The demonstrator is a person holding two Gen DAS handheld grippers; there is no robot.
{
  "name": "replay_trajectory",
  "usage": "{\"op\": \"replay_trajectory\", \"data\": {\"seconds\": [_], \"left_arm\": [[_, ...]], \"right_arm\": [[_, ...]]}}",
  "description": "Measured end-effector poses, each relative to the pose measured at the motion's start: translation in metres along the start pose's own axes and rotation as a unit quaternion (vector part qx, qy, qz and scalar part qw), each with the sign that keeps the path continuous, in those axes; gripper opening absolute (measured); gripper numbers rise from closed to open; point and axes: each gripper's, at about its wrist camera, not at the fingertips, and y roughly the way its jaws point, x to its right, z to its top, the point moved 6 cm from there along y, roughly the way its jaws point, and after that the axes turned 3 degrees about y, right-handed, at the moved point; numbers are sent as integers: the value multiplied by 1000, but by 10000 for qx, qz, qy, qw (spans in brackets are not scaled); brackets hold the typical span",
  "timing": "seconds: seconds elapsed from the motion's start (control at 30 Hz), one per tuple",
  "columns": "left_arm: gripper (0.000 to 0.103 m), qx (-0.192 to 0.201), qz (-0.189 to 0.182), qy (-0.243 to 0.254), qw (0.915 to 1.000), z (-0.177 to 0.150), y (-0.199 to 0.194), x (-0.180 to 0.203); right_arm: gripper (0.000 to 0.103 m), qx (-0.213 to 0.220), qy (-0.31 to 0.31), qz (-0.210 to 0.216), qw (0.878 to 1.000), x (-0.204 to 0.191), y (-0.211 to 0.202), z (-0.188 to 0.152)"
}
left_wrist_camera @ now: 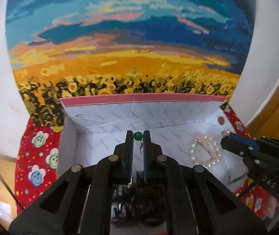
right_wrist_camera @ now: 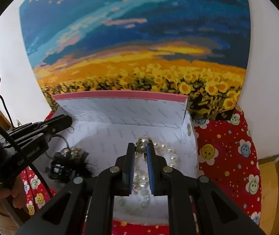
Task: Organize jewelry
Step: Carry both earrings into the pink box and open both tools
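Observation:
A white paper-lined box (left_wrist_camera: 92,137) with a pink rim holds the jewelry. My left gripper (left_wrist_camera: 138,135) is shut on a green-bead earring (left_wrist_camera: 138,136), held over the box floor. A clear-bead bracelet (left_wrist_camera: 206,150) lies at the box's right. My right gripper (right_wrist_camera: 141,146) is shut on a silvery crystal piece (right_wrist_camera: 142,144) above the bracelet (right_wrist_camera: 166,152). The right gripper also shows in the left wrist view (left_wrist_camera: 225,139). A black feathery ornament (right_wrist_camera: 69,162) lies in the box's left part, below the left gripper (right_wrist_camera: 69,120).
The box (right_wrist_camera: 119,137) sits on a red cloth with smiley flowers (right_wrist_camera: 227,156). A sunflower-field painting (left_wrist_camera: 119,49) leans on the white wall behind. Wooden surface shows at the right edge (right_wrist_camera: 268,176).

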Motion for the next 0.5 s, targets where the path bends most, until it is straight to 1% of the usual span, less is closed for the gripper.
{"op": "replay_trajectory", "data": {"seconds": [0.2,0.5], "left_arm": [[1,-158,-1,-56,9999,-4,20,-3],[1,-320,59,-90,9994,-8,28,-5]], "right_arm": [[14,-139,82,-47,9999,11,20,-2],[14,-219,151,-25,9996,18,35,-2]]}}
